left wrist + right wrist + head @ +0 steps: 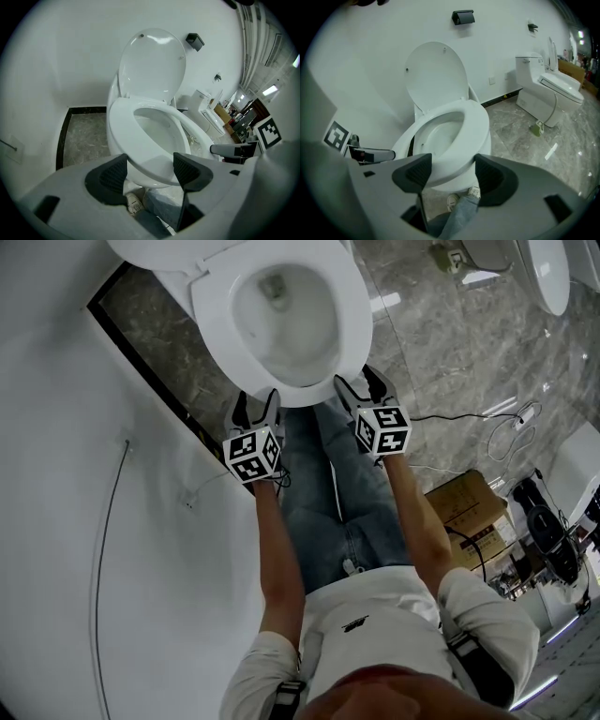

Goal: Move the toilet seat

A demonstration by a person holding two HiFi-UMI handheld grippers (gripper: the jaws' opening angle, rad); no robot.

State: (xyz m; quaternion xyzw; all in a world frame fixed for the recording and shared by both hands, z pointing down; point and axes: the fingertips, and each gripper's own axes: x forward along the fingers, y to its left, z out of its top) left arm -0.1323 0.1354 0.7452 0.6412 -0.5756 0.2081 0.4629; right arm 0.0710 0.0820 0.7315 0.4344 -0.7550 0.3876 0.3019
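Note:
A white toilet stands against the wall with its seat [349,329] lying flat on the bowl and its lid [436,70] raised upright. My left gripper [255,401] is at the seat's front left edge and my right gripper [364,382] at its front right edge. In the left gripper view the seat [123,136] has its front rim between the spread jaws of the left gripper [150,171]. In the right gripper view the seat [476,126] likewise has its rim between the wide jaws of the right gripper [453,171]. Both are open; I see no pad pressing on the seat.
A white wall runs along the left. A second toilet [548,93] stands to the right on the marble floor. A cardboard box [466,507] and cables [511,427] lie at the right. The person's legs in jeans [328,493] stand right before the bowl.

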